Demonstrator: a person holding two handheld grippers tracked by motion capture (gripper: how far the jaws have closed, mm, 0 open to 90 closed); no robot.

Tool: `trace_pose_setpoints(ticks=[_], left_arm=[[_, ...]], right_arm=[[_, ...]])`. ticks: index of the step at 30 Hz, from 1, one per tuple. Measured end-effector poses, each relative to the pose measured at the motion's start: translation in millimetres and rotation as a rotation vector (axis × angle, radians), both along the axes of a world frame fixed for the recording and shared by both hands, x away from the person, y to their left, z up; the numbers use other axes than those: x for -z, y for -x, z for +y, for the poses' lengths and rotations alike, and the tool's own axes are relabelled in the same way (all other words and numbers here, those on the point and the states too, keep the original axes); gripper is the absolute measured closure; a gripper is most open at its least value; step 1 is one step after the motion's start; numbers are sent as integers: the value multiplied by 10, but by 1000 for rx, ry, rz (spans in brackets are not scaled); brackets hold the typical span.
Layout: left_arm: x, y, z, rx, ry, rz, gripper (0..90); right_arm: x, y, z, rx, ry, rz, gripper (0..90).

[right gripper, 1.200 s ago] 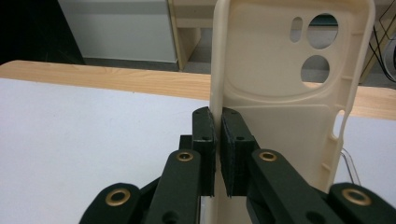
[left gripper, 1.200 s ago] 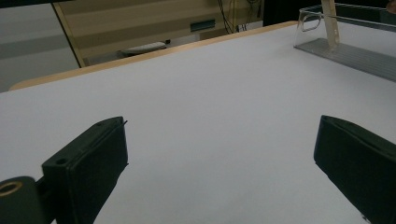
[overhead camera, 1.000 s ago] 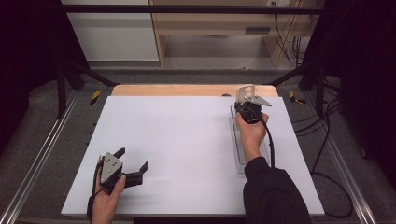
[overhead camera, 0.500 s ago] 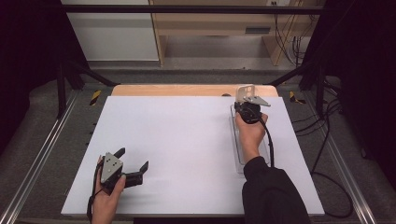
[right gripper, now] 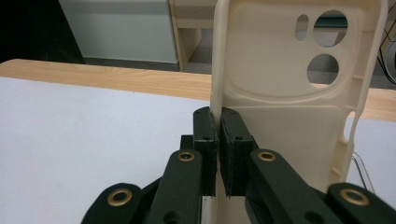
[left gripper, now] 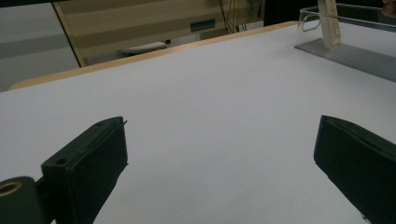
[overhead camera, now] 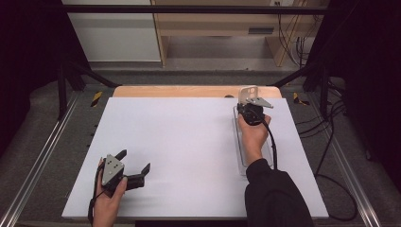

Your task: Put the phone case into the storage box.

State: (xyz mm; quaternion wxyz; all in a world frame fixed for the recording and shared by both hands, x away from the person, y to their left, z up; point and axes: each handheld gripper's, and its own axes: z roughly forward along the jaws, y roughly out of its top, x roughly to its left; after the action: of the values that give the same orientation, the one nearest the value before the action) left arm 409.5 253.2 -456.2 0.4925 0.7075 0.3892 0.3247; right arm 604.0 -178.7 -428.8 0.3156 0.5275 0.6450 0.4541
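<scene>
A cream phone case (right gripper: 289, 93) with camera cut-outs stands upright, and my right gripper (right gripper: 219, 135) is shut on its left edge. From above, that gripper (overhead camera: 250, 112) holds the case (overhead camera: 247, 92) at the far end of a clear plastic tray (overhead camera: 269, 151) on the right side of the white table top. The left gripper view catches the same case (left gripper: 329, 23) and tray (left gripper: 355, 56) far off at top right. My left gripper (overhead camera: 135, 161) rests near the front left of the table, open, with bare white surface between its jaws (left gripper: 219, 140).
The white sheet (overhead camera: 184, 142) covers the table, with a strip of wood (overhead camera: 189, 91) along its far edge. Metal frame rails (overhead camera: 42, 156) run down both sides. Cables (overhead camera: 331, 142) lie on the floor at the right, beyond the table.
</scene>
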Motion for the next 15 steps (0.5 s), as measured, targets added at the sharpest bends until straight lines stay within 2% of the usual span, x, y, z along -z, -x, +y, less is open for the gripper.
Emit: trace_pose_setpoints(ticks=[12,15], left_arm=[[0,-1,4,-1,3,1,25],[-2,-4,11,-4,14,2,25]], right_arm=[[7,-1,9,-5,3,-1,863],[10,-2,13,-7,5,0,864]])
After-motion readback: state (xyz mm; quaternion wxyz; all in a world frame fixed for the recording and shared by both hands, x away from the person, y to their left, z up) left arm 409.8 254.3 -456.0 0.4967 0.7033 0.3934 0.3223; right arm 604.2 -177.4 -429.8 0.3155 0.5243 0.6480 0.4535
